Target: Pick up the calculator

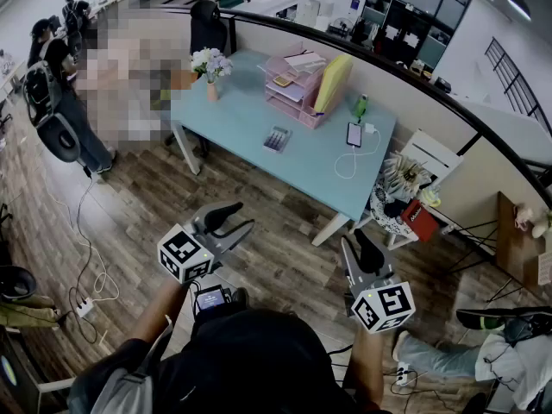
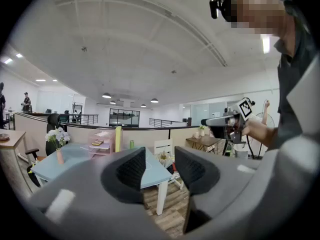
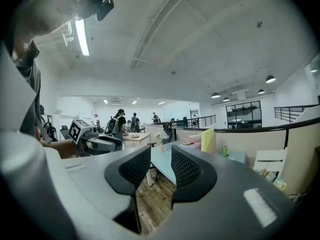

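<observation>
Calculator (image 1: 277, 138) on desk (image 1: 246, 110) at 12 o'clock, left hand-held gripper (image 1: 244, 216) and right hand-held gripper (image 1: 357, 241) well short, jaws apart, empty

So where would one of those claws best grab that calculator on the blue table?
Probably across its narrow width: pinch the calculator by its two long edges, coming down from above on the near side. It lies flat on the table, and the pink tray stands close behind it.
</observation>
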### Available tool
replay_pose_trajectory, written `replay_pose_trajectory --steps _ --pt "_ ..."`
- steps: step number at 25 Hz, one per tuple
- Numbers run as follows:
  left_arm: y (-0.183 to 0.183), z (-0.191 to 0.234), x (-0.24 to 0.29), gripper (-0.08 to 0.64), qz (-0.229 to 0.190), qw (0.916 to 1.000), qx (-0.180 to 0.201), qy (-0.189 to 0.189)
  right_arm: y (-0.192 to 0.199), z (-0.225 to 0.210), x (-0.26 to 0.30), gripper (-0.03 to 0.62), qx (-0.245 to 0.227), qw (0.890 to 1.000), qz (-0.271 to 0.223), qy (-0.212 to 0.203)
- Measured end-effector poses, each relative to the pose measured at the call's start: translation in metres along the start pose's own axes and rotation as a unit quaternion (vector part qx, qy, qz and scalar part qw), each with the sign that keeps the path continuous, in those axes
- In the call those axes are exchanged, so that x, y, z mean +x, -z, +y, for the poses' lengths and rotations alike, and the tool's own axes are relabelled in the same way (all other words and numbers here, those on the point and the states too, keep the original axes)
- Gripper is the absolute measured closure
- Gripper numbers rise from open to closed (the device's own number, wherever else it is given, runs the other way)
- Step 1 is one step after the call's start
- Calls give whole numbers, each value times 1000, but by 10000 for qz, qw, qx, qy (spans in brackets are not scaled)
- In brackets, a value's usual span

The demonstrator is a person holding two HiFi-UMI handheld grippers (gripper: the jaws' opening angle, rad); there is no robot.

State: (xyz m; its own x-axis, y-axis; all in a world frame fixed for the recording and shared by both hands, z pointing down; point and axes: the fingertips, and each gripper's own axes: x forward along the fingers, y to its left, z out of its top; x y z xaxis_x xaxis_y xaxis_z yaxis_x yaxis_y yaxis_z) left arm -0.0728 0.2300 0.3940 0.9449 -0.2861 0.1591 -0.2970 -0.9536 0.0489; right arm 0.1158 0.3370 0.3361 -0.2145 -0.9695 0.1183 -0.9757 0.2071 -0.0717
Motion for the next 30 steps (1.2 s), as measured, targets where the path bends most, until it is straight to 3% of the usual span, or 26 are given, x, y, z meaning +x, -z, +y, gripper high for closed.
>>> replay_pose_trajectory --steps 19,30 --pt "15 125 -20 370 -79 9993 -114 357 5 44 115 480 159 9990 121 392" --pt "17 159 -4 370 -2 9995 -243 195 8 23 163 480 345 9988 303 184"
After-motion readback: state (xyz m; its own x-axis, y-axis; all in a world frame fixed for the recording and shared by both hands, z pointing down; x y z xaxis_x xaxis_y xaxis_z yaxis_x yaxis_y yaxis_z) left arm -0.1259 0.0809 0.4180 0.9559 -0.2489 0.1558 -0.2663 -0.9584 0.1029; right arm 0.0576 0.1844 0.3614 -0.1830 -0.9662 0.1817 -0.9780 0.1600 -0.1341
